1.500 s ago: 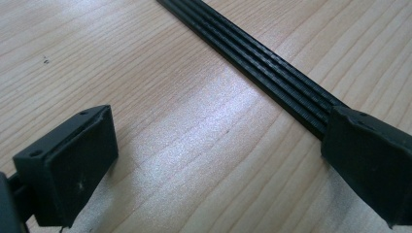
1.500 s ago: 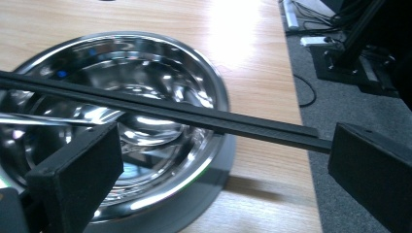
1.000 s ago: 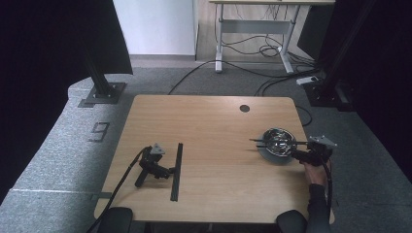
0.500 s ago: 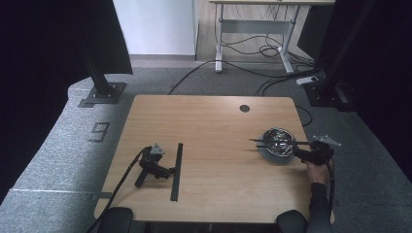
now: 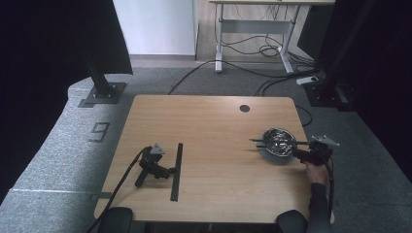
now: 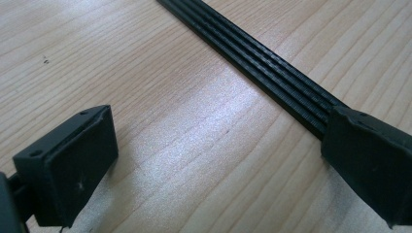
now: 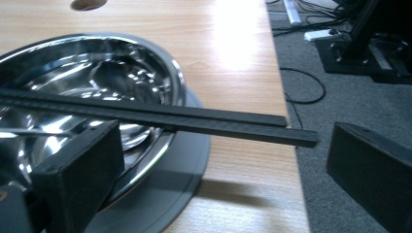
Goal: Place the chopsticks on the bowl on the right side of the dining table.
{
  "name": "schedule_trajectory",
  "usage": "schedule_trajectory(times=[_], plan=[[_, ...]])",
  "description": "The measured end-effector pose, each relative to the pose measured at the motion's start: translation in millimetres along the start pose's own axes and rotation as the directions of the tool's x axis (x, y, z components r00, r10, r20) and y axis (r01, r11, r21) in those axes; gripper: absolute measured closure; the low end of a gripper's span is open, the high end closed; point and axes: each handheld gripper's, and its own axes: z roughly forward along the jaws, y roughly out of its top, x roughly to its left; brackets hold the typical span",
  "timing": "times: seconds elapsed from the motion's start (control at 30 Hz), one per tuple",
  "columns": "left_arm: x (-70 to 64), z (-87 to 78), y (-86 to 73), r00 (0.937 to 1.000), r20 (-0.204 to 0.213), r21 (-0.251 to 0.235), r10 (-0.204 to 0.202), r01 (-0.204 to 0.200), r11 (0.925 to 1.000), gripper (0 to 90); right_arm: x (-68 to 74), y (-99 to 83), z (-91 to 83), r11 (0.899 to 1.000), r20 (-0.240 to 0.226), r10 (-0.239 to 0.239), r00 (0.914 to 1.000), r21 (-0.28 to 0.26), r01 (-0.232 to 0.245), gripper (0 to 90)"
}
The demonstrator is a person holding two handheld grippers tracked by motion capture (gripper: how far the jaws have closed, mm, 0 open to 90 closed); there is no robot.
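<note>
Resting place of the left gripper (image 5: 167,171): it lies on the light wooden table (image 5: 214,121) with no hand on it, its cable trailing off the near edge.
Left jaws: spread wide with nothing between them but bare wood.
Long black ribbed strip (image 6: 257,60): flat on the table, running just ahead of the left jaws; in the left gripper view its near end passes behind one jaw, and whether they touch cannot be told.
Right gripper (image 5: 297,153): held by the person's hand (image 5: 316,171) at the table's right edge, pointing toward the bowl.
Right jaws: released and wide apart, gripping nothing.
Pair of thin black chopsticks (image 7: 160,114): laid side by side across the rim of the shiny round steel bowl (image 7: 121,73), their ends jutting past the rim and hanging in the gap just ahead of the right jaws, apart from both.
Bowl: right in front of the right gripper, sitting on a flat grey round plate (image 7: 180,170).
Round cable hole (image 5: 244,108): in the tabletop, well beyond the bowl.
</note>
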Motion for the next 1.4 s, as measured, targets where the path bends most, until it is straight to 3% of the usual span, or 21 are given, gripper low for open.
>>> schedule_trajectory(times=[0.17,0.3,0.67,1.4], plan=[[0.0,0.0,0.0,1.0,0.0,0.0,0.0,0.0,1.0,0.0,-2.7,-0.6,1.4,1.0,-0.01,0.028,0.9996,0.003,-0.028,0.0],[0.0,0.0,0.0,1.0,0.0,0.0,0.0,0.0,1.0,0.0,2.0,-0.5,2.5,1.0,-0.012,0.001,0.9999,0.009,-0.001,0.0],[0.0,0.0,0.0,1.0,0.0,0.0,0.0,0.0,1.0,0.0,8.3,-0.8,3.0,1.0,-0.031,-0.015,0.9994,0.013,0.016,0.2],[0.0,0.0,0.0,1.0,0.0,0.0,0.0,0.0,1.0,0.0,11.6,-1.2,4.1,0.999,-0.044,-0.023,0.9988,0.02,0.024,1.1]])
